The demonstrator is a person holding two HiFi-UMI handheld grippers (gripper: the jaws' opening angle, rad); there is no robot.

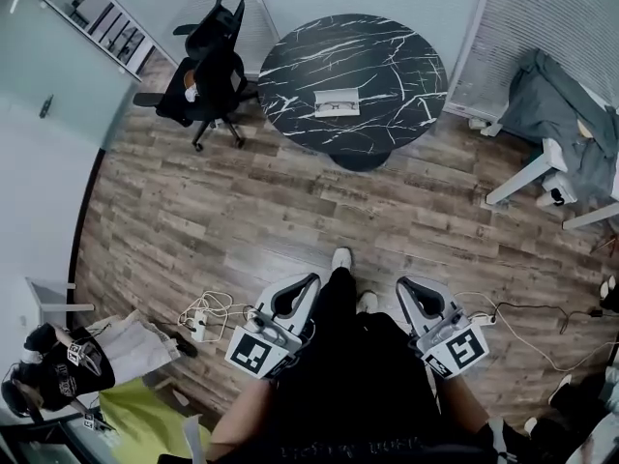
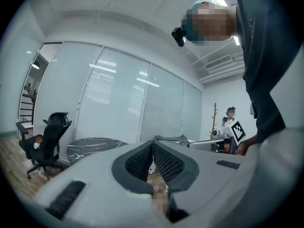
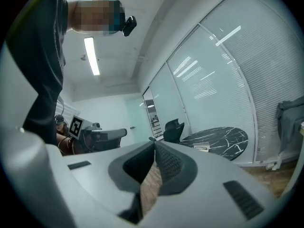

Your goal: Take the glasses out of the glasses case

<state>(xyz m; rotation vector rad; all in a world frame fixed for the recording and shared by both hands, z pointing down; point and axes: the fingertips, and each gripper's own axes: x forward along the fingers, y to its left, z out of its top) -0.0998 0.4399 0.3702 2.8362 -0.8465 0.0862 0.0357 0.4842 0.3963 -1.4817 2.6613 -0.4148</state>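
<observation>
A pale glasses case (image 1: 338, 101) lies open on the round black marble table (image 1: 387, 56) at the far side of the room, with dark glasses showing inside it. The table also appears small in the left gripper view (image 2: 92, 146) and the right gripper view (image 3: 221, 139), where the case (image 3: 202, 147) is a pale speck. My left gripper (image 1: 311, 280) and right gripper (image 1: 400, 283) are held low by my legs, far from the table. Both are shut with nothing between the jaws, tips meeting in the left gripper view (image 2: 153, 142) and the right gripper view (image 3: 154, 141).
A black office chair (image 1: 205, 77) stands left of the table. A white desk with grey cloth (image 1: 566, 114) is at the right. Cables and a power strip (image 1: 203, 319) lie on the wood floor near my feet. Another person with a gripper (image 2: 230, 127) stands nearby.
</observation>
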